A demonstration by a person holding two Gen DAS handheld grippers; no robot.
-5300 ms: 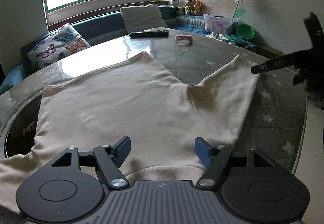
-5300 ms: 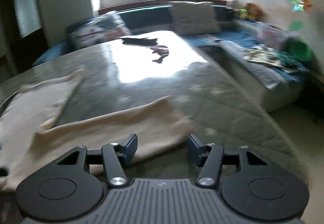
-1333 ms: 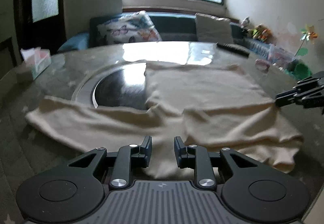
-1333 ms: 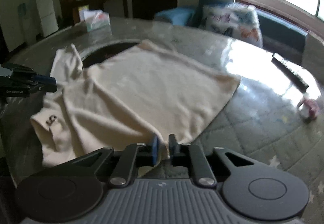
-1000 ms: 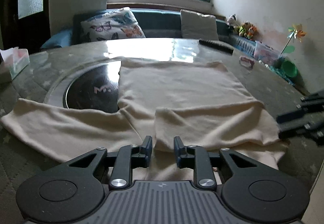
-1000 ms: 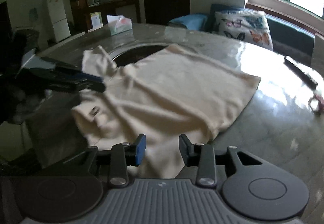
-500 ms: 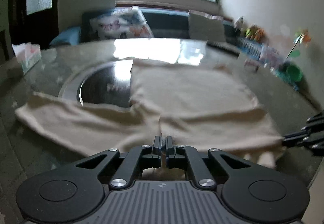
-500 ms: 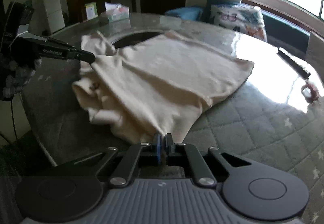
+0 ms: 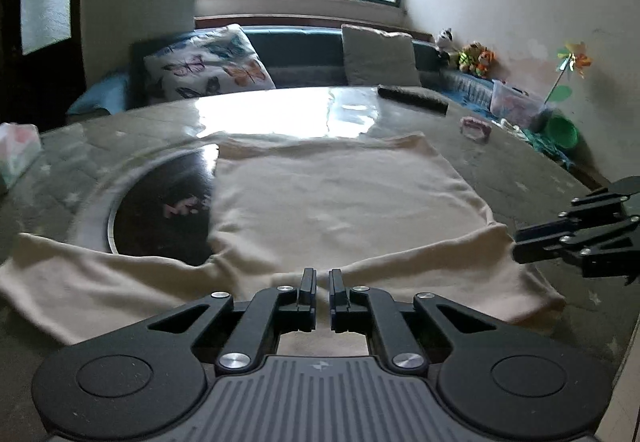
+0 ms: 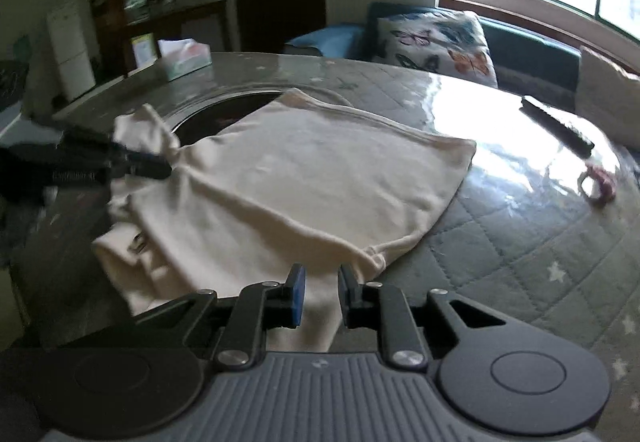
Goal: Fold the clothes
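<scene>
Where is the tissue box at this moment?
The tissue box stands at the table's far left edge in the right wrist view, beyond the cream garment and the dark round inset.
</scene>
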